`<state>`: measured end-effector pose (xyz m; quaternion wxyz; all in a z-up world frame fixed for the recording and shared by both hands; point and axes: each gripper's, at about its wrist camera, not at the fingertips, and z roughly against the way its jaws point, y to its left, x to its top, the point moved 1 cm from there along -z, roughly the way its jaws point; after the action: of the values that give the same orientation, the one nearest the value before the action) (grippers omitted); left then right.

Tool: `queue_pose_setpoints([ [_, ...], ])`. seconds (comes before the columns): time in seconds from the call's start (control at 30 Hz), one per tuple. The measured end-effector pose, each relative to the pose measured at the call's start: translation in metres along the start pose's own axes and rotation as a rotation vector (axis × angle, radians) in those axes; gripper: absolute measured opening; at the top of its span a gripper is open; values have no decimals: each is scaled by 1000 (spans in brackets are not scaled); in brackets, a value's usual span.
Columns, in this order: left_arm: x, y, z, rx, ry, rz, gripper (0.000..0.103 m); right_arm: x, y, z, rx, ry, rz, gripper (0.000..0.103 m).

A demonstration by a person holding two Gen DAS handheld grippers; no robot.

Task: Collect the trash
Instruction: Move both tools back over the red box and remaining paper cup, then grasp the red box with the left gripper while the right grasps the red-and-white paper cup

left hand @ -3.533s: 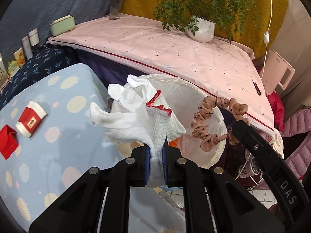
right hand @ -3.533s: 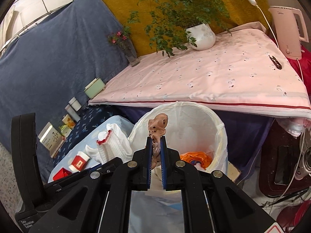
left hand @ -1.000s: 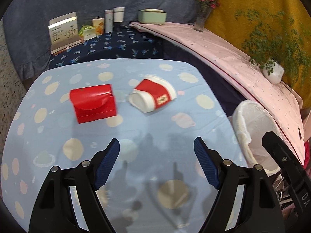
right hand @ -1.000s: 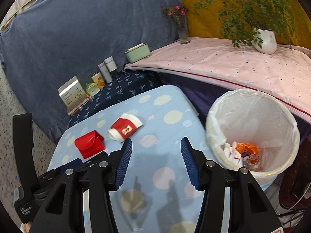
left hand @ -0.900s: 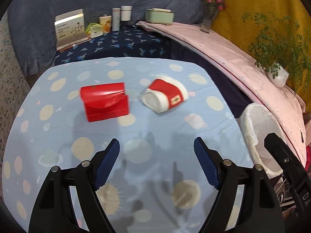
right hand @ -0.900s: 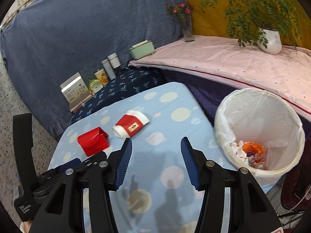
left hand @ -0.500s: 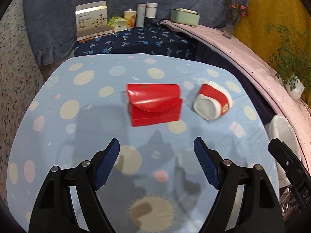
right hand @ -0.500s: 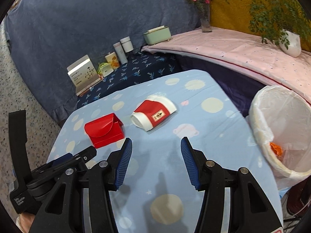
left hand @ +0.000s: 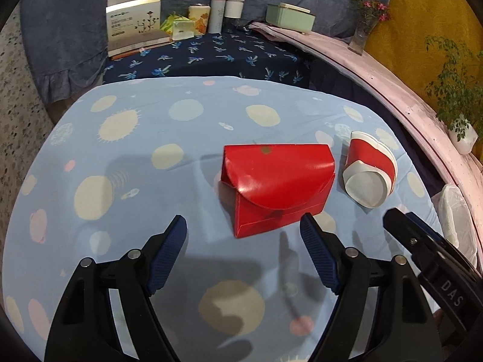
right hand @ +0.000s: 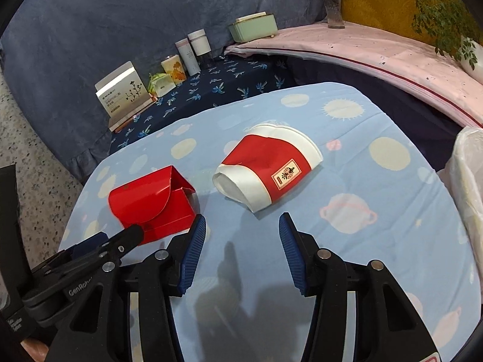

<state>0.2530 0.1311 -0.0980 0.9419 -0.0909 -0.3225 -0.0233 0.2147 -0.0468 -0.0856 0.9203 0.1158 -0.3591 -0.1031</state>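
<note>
**Two red pieces of trash on the spotted table, both tools empty**

On the far-left shelf with the dark blue cloth (left hand: 211,57): a white booklet (left hand: 134,24), small packets, two pale canisters (left hand: 228,12), then a mint-green box (left hand: 289,18).

Nearer, on the light blue table (left hand: 120,157), spotted with pale dots: a red folded box (left hand: 276,181), lying flap-up around the middle, slightly toward the near edge. Just beside it to the right, not touching: a crushed red-and-white paper cup (right hand: 265,166), on its side, open mouth toward the near edge, small label facing up.

Left tool (left hand: 243,253) low over the near edge, jaws wide and closing slightly, nothing between them; red box just beyond the tips, right pad close to the box's near right corner, contact not clear. Right tool (right hand: 241,247) also over the near edge, jaws about half apart and closing a little, empty; paper cup just ahead of the gap, apart from both pads.

Past the table's right edge: rim of a bin with a white liner (right hand: 466,181). Behind it, a pink-covered ledge (right hand: 377,48) with a glass vase of flowers (left hand: 362,34) and a potted plant (left hand: 462,132).
</note>
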Motion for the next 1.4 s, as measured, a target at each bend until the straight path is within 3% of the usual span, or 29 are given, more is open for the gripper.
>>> queue_pose_setpoints([
  [0.1, 2, -5, -8, -16, 6, -20, 64, 4, -2, -10, -12, 3, -10, 47],
  [0.2, 4, -10, -13, -23, 7, -36, 52, 6, -5, -18, -23, 8, -20, 40],
  [0.27, 4, -13, -16, -37, 18, -37, 35, 6, -8, -21, -27, 10, -26, 34],
  [0.37, 3, -18, -17, -55, 22, -33, 19, 6, -11, -23, -20, 14, -34, 21],
  [0.47, 2, -25, -15, -58, 15, -49, 11, 6, -13, -26, -12, 27, -40, 6],
  [0.53, 2, -30, -12, -56, 9, -56, 7, 5, -15, -26, -14, 29, -45, 2],
  [0.7, 0, -41, -4, -59, -3, -59, 0, 4, -21, -15, -21, 9, -65, 1],
  [1.03, -15, -57, 23, -117, 8, -43, 0, 3, -29, 20, -6, -15, -67, 1],
  [1.17, -23, -57, 37, -124, 10, -35, 6, 2, -28, 29, 5, -23, -81, 8],
  [1.2, -24, -56, 39, -116, 14, -31, 11, 2, -27, 30, 6, -22, -81, 8],
  [1.27, -25, -50, 43, -99, 23, -4, 54, 0, -28, 32, 8, -23, -84, 14],
  [1.4, -24, -34, 54, -55, -19, 51, 70, 0, -28, 38, 9, -34, -90, 32],
])
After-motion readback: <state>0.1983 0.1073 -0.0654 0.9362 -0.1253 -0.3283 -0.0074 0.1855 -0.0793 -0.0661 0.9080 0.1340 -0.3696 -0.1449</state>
